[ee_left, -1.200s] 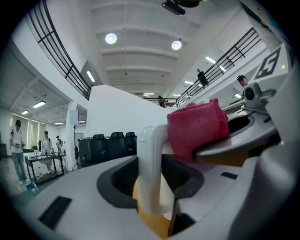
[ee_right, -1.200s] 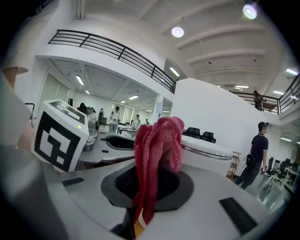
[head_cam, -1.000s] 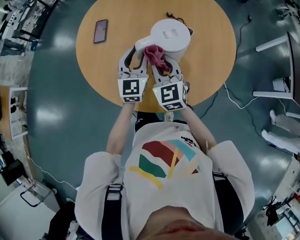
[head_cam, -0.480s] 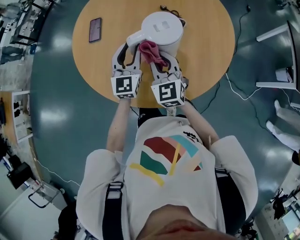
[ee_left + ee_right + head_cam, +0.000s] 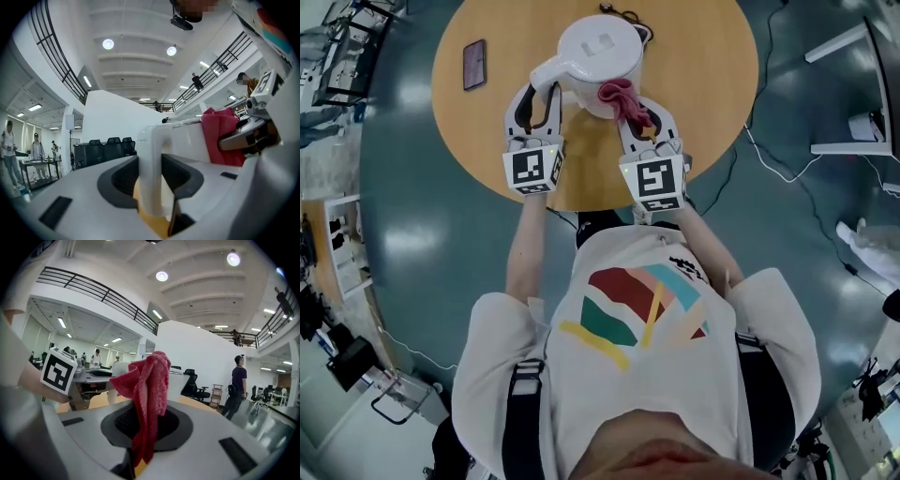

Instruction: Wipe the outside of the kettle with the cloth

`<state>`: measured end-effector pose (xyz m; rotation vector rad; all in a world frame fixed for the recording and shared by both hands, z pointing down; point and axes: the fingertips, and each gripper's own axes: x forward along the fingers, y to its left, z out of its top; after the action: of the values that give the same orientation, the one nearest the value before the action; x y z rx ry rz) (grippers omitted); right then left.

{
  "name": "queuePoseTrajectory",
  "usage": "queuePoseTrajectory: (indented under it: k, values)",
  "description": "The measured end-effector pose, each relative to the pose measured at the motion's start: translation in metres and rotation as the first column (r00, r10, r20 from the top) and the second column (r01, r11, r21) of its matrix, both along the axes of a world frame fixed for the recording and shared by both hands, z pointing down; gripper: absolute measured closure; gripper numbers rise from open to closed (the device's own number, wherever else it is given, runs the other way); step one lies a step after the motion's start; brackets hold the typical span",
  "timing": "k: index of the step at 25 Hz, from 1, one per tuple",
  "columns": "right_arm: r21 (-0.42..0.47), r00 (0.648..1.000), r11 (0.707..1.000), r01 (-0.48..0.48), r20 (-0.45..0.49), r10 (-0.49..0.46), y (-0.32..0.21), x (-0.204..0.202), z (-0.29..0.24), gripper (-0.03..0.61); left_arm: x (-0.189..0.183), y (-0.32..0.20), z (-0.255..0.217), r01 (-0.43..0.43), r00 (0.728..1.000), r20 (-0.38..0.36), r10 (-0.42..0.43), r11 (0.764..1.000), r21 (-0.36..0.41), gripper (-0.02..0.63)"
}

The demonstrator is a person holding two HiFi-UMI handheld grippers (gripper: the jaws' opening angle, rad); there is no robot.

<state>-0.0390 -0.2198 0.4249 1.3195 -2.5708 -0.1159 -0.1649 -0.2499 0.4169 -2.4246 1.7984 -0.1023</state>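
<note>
Farthest left of the white plastic kettle [image 5: 598,52], we see a dark flat phone [image 5: 474,65] lying well apart from it on the round wooden table [image 5: 703,103]. The kettle stands upright on this table, towards its far side, with the lid on.

Next comes the left gripper [image 5: 538,92], at the kettle's near left. It is clenched on the kettle's curved white handle [image 5: 546,71]. In the left gripper view the handle [image 5: 152,154] runs upright between the two dark pads of the left gripper [image 5: 152,180], which press on it from both sides. The kettle's body [image 5: 187,140] rises just behind it.

To the right of the handle, a crumpled red cloth [image 5: 619,95] lies against the kettle's near wall, just under the lid's edge (from above we cannot tell how firmly it presses). The left gripper view shows the same cloth [image 5: 223,136] flat against the white wall.

The right gripper [image 5: 643,114] is at the kettle's near right and grasps that cloth. In the right gripper view the cloth [image 5: 147,385] stands up out of the closed jaws of the right gripper [image 5: 143,430], pinched at its lower end, with the kettle [image 5: 177,385] close behind it.

Behind the kettle a dark cable [image 5: 625,11] lies on the table.
</note>
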Motion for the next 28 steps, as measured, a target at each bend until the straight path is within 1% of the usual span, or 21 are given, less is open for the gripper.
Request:
queuePoseTrajectory:
  k: [3,5,10,16,21,24,28]
  values:
    - [-0.031,0.999,0.999,-0.042,0.032,0.043,-0.008,0.016,0.001,0.538,0.0,0.0,-0.001,-0.006,1.0,0.001,0.006,1.0,0.001,0.419]
    - [-0.037,0.998,0.998,-0.046,0.034,0.048,-0.012,0.02,0.0,0.54,0.0,-0.001,-0.001,-0.011,1.0,0.001,0.011,1.0,0.001,0.419]
    - [-0.072,0.996,0.996,-0.05,0.073,0.055,-0.02,0.025,0.0,0.539,-0.002,-0.003,-0.001,-0.023,1.0,0.005,0.023,1.0,0.005,0.419]
    - [-0.067,0.997,0.995,-0.072,0.032,0.075,-0.044,0.042,0.002,0.54,-0.003,-0.012,-0.003,-0.045,0.999,0.008,0.045,0.999,0.001,0.419]
    - [-0.042,0.998,0.997,-0.066,-0.012,0.065,-0.067,0.046,0.001,0.54,-0.005,-0.025,-0.004,-0.066,0.998,0.011,0.066,0.998,-0.006,0.419]
    - [-0.04,0.998,0.997,-0.068,-0.016,0.067,-0.079,0.046,0.005,0.539,-0.008,-0.033,-0.004,-0.075,0.997,0.012,0.075,0.997,-0.008,0.419]
    - [-0.065,0.997,0.995,-0.078,-0.011,0.078,-0.104,0.048,0.016,0.54,-0.012,-0.05,-0.003,-0.096,0.995,0.024,0.096,0.995,-0.012,0.419]
